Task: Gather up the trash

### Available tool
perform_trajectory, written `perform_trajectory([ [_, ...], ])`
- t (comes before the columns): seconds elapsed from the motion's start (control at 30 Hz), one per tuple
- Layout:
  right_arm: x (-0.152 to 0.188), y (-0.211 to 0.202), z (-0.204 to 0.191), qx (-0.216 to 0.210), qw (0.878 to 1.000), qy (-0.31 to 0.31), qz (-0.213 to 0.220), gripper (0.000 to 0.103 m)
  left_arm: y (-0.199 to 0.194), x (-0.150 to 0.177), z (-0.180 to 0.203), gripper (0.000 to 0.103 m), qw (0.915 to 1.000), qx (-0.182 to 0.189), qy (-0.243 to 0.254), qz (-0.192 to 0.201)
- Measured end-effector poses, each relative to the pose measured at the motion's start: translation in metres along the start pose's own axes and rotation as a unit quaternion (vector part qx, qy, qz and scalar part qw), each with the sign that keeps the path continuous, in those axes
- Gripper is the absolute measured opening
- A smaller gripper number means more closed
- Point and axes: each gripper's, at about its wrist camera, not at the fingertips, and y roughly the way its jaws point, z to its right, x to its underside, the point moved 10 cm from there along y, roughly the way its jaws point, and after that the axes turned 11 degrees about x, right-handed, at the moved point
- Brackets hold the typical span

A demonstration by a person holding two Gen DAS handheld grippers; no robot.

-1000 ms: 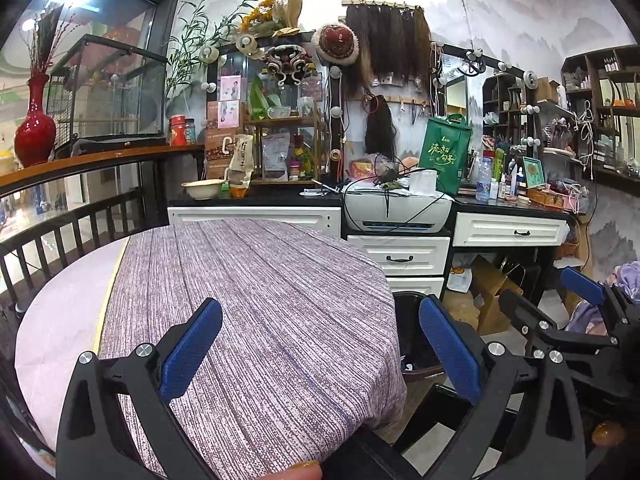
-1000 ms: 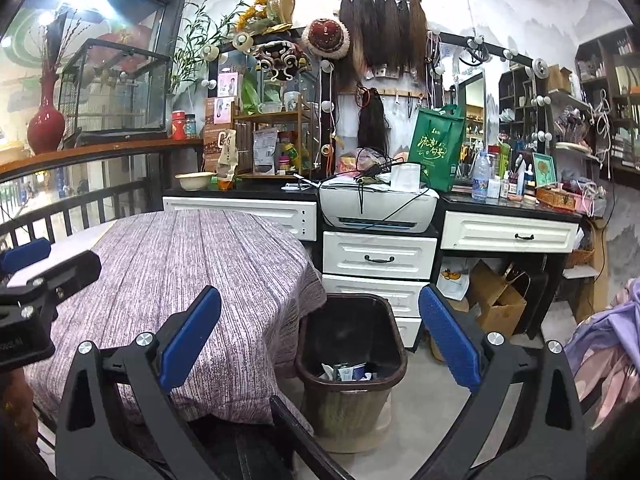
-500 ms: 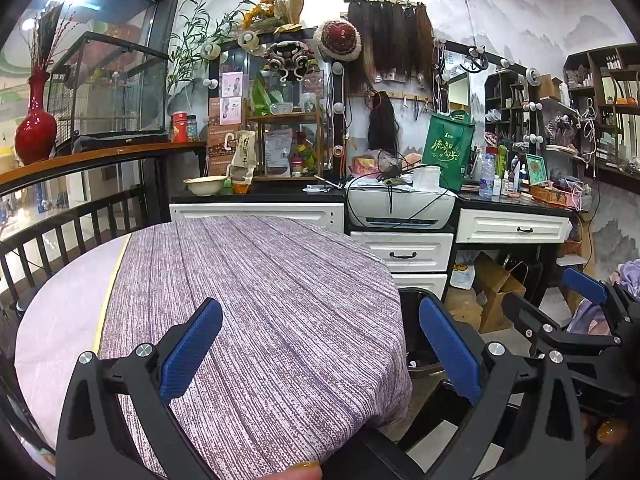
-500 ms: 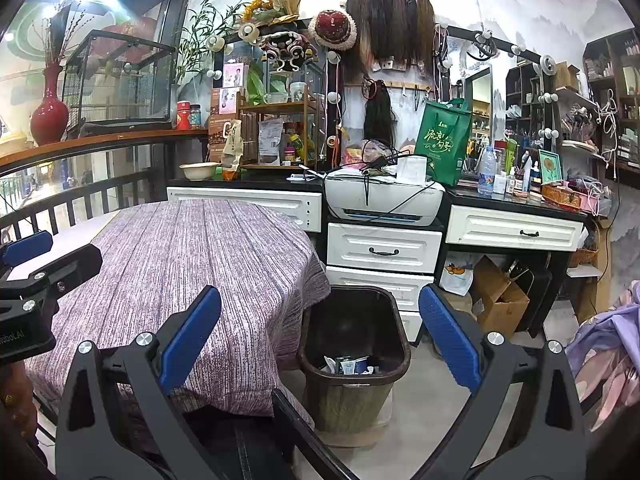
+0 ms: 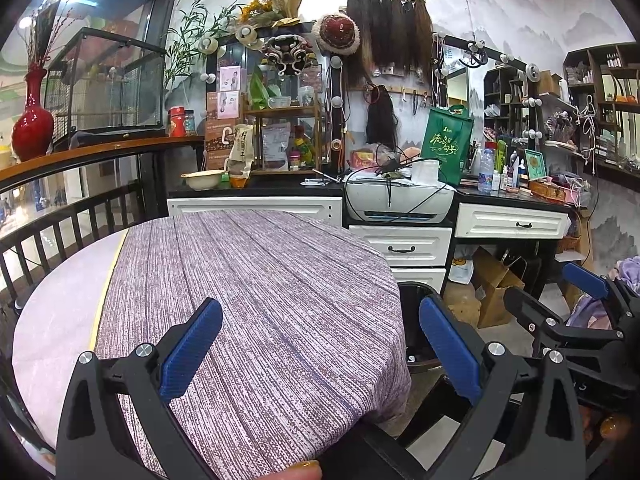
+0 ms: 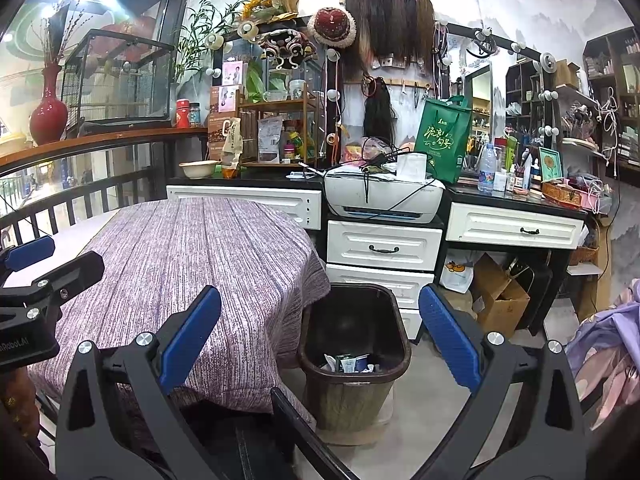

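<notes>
Crumpled paper and small cartons, the trash (image 6: 347,362), lay in the brown bin (image 6: 394,322) beside the table (image 6: 192,248). Left gripper (image 5: 320,354) and right gripper (image 6: 320,354) both gaped, empty. Scraps looked light and crushable; pinch a raised fold.

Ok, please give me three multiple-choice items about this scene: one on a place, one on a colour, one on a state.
1. Where is the bin?
A. on the table
B. on the floor beside the table
C. on the counter

2. What colour is the vase?
A. red
B. green
C. white

3. How is the right hand-held gripper?
A. shut on trash
B. shut, empty
C. open, empty

Key: 1 B, it stands on the floor at the table's edge; 2 A, its body is glossy red; 3 C, both pads stand wide apart with nothing between.
</notes>
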Motion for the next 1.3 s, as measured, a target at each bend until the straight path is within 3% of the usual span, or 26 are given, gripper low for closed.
perform_trajectory([
  [1.3, 0.0049, 0.0043, 0.0077, 0.005, 1.000, 0.005, -0.011, 0.097, 0.0023, 0.0039, -0.0034, 0.098, 1.0000, -0.001, 0.000, -0.009],
])
